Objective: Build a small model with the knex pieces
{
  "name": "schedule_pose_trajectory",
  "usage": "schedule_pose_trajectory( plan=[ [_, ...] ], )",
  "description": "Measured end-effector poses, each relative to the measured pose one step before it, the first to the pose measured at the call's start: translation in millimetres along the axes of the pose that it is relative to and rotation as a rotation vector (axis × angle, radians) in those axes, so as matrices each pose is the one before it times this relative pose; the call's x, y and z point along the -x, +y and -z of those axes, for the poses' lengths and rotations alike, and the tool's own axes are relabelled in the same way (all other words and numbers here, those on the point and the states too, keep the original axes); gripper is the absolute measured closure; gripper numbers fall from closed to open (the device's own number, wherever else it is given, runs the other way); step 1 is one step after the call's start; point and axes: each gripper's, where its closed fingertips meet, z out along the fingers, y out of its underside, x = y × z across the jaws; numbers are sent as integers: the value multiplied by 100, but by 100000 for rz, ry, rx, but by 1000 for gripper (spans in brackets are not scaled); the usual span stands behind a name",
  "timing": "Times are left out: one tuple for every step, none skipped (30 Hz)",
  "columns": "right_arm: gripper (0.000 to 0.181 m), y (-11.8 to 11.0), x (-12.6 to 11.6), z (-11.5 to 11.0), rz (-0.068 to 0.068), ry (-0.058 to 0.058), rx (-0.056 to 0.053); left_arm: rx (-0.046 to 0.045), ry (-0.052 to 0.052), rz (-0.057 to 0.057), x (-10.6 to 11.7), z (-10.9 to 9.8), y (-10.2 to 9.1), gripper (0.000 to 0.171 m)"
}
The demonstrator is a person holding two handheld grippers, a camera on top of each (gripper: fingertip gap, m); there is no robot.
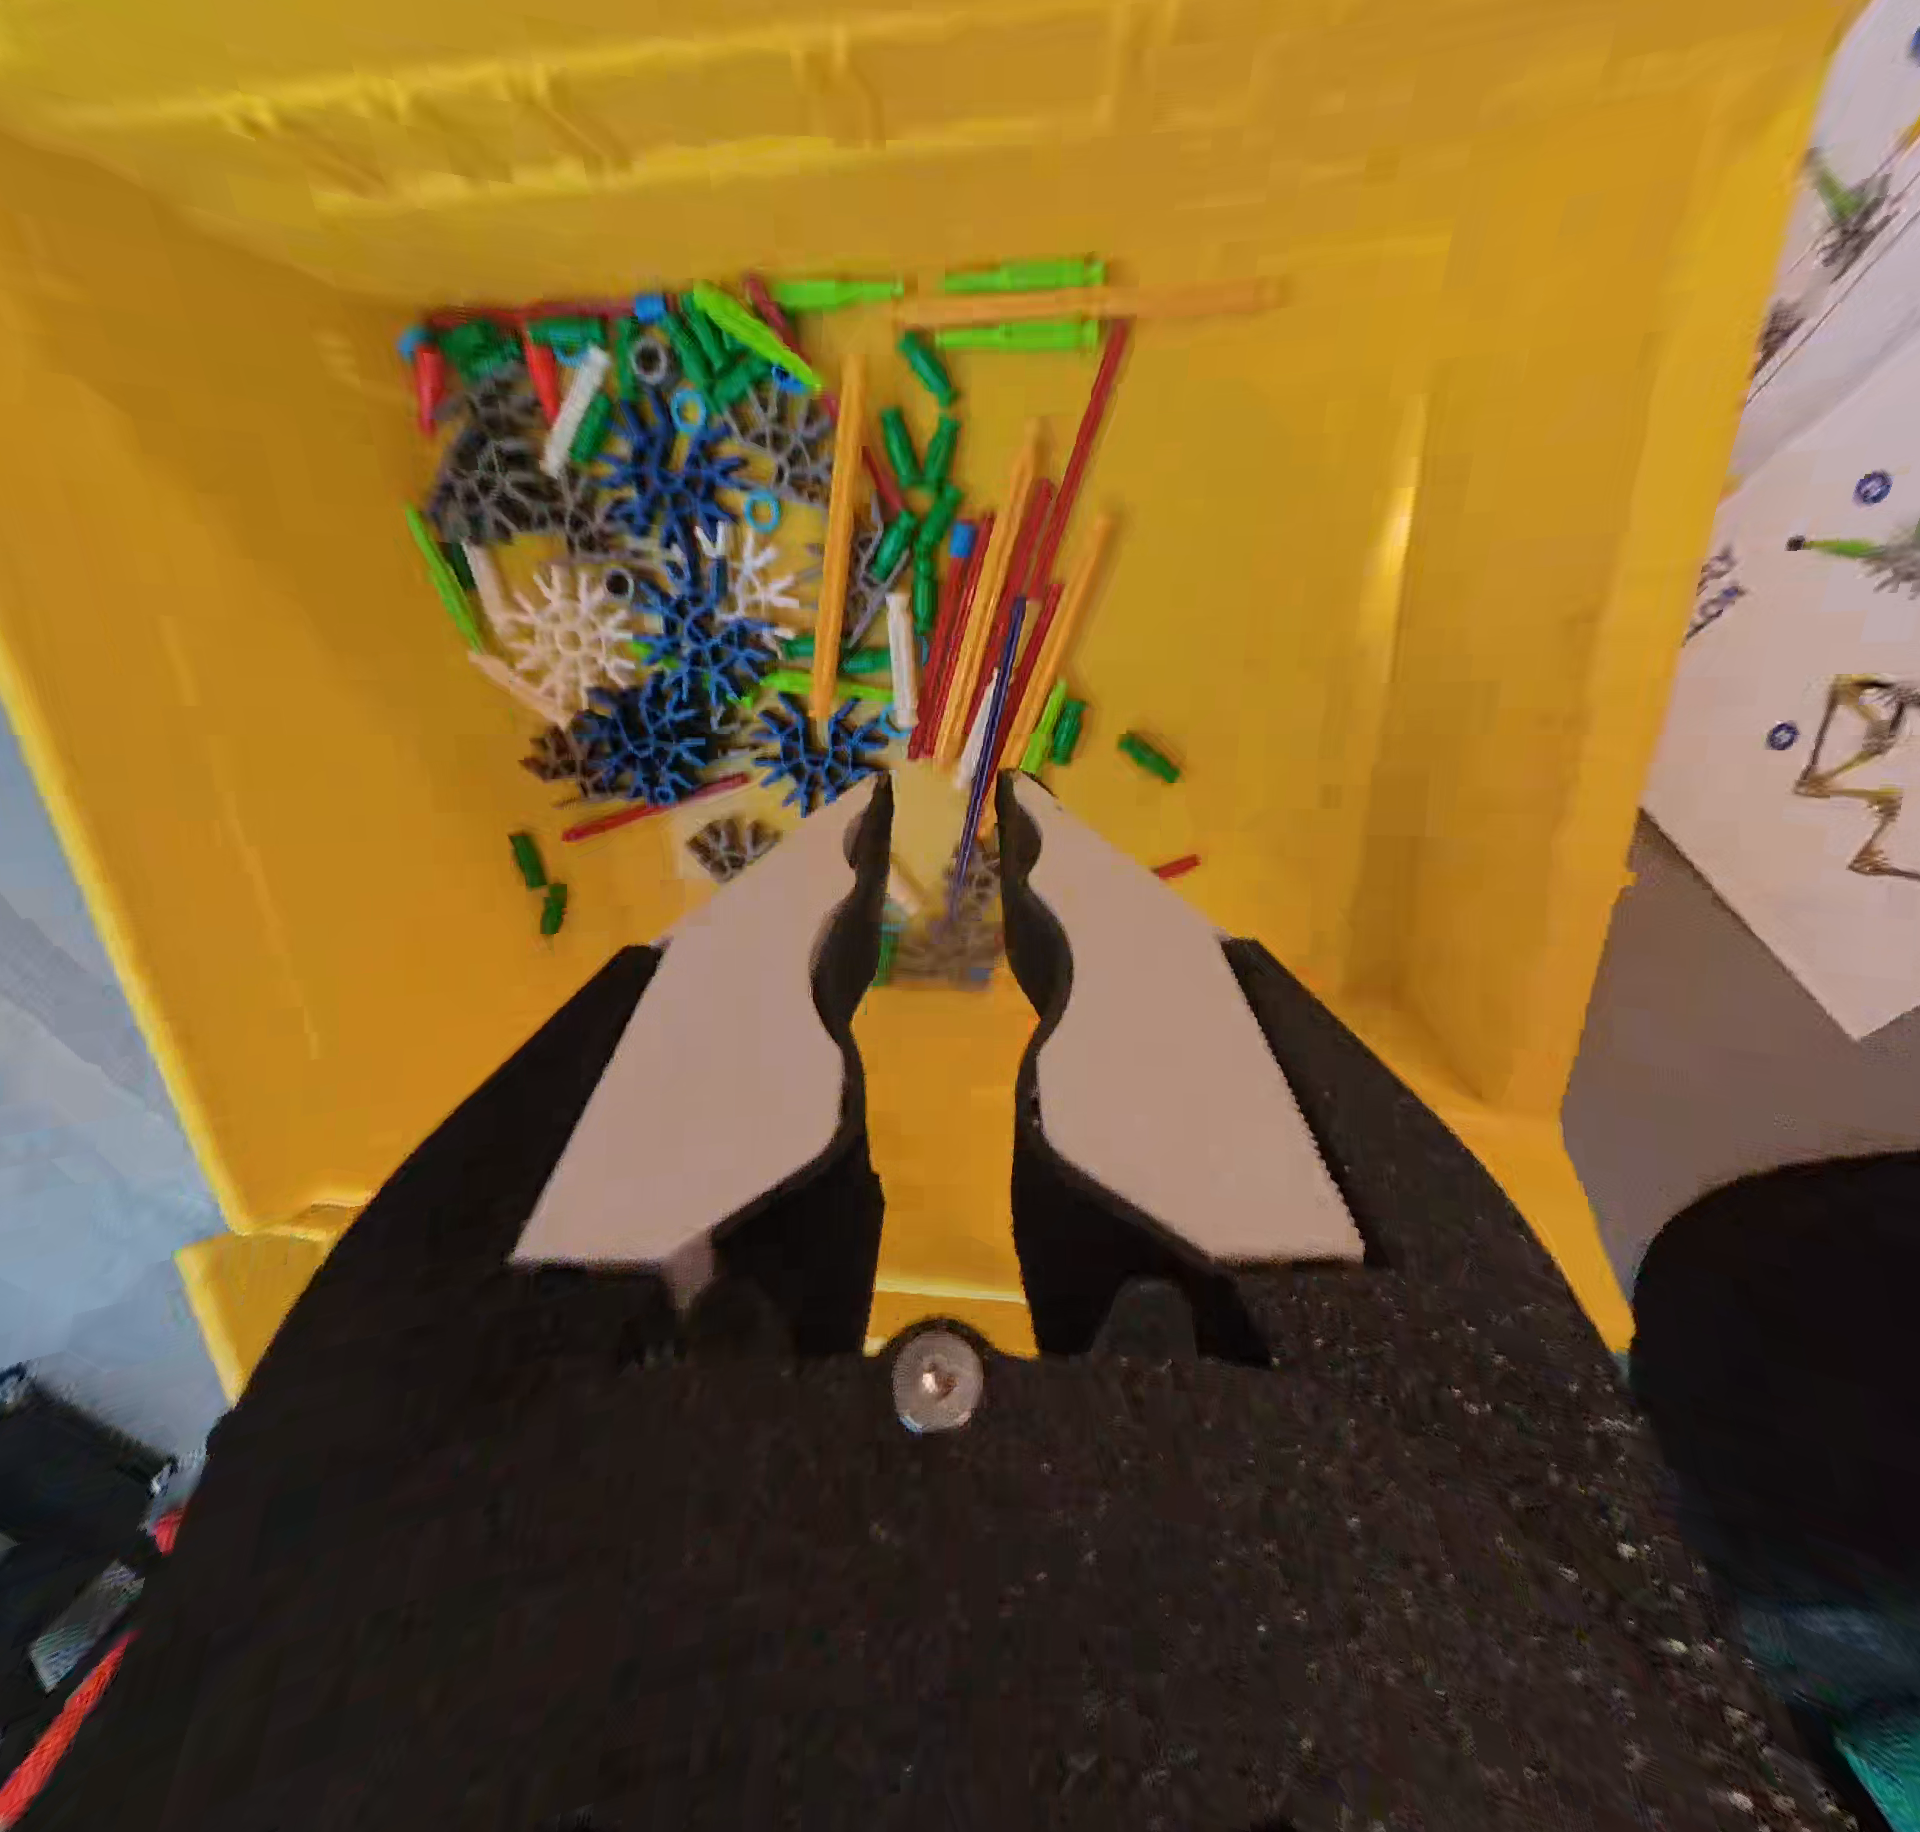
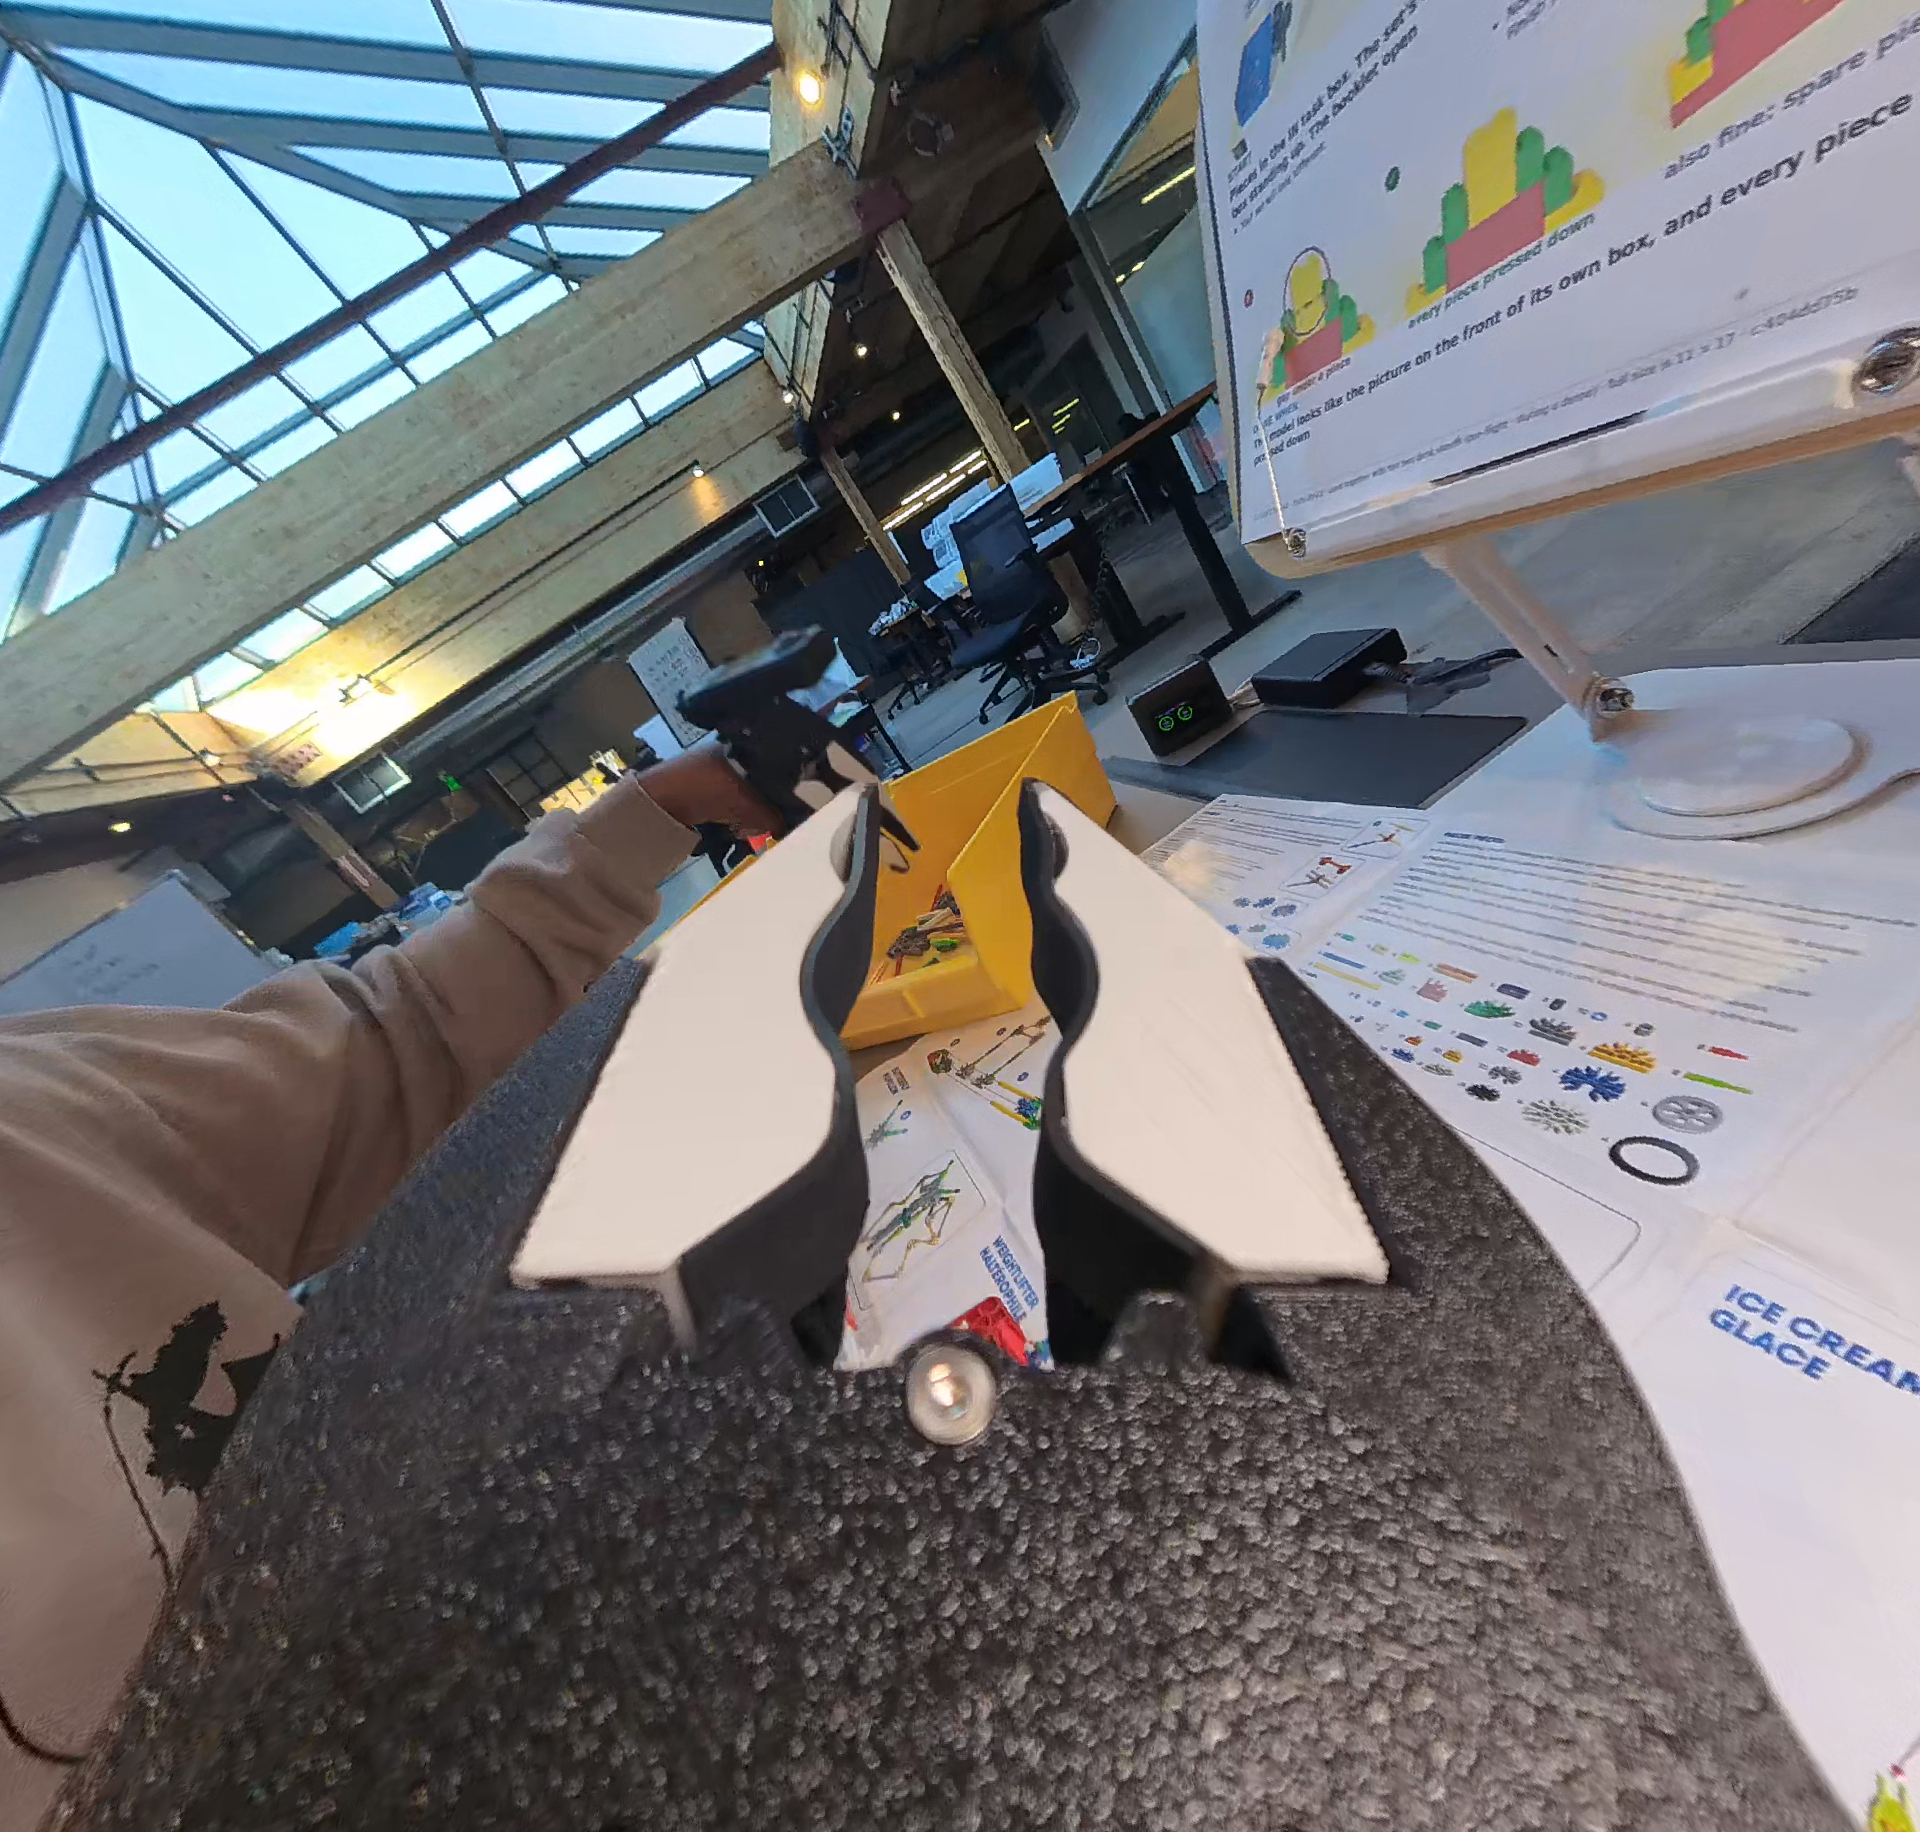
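Left tool (image 1: 943, 795), jaws apart and empty, hangs inside one yellow box (image 1: 1299, 556) above its pile of rods (image 1: 997, 619) and connectors (image 1: 675, 639). Right tool (image 2: 948, 808), also apart and empty, hovers over one booklet (image 2: 935, 1200) on the surface (image 2: 1787, 1470).

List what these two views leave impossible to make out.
- Left wrist view: pieces under the left hand-held gripper in the yellow box, hidden by its fingers.
- Left wrist view: printed sheet, cut by the right edge.
- Right wrist view: box contents, too small, screened by the right hand-held gripper.
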Motion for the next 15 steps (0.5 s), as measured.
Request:
schedule_pose_trajectory(
  plan=[
    [157, -239, -71, 167, -934, 100, -1254, 6247, 1280, 1458, 535, -1231, 1657, 154],
    [157, -276, 4, 160, -463, 73, -1286, 4193, 3089, 1335, 66, -1000, 1090, 153],
    [158, -285, 36, 148, -105, 36, -1169, 3173, 3218, 1090, -122, -769, 712, 153],
    [159, -229, 25, 120, 59, 64, -858, 2774, 1506, 74, -41, -579, 507, 152],
    [159, -161, -5, 93, 82, 122, -615, 3096, 573, -878, -24, -467, 449, 152],
    [159, -98, -39, 66, -10, 160, -423, 2992, 297, -1243, -38, -384, 377, 152],
    [159, -40, -68, 47, -214, 131, -281, 2303, -212, -1075, 33, -335, 241, 154],
    [159, 6, -77, 13, -456, 16, -185, 1451, 101, -934, -13, -285, 125, 155],
    [159, 22, -63, 9, -667, -125, -156, 836, 166, -224, 22, -221, 51, 157],
    [159, 20, -48, -3, -785, -220, -237, 494, -491, 368, 172, -177, 1, 158],
    [159, 3, -19, -1, -747, -247, -303, 51, -136, 236, 133, -148, -60, 158],
    [159, -3, -6, -3, -565, -193, -251, -428, 940, 111, -38, -121, -106, 160],
    [159, -8, 17, 4, -240, -77, -151, -255, 1055, 150, -65, -128, -86, 161],
    [159, -28, 21, 8, 122, 38, -81, -102, 924, 60, -70, -16, -64, 163],
    [160, -27, 28, 17, 320, 97, -27, -354, 22, -348, 36, 16, -86, 165]
  ],
)
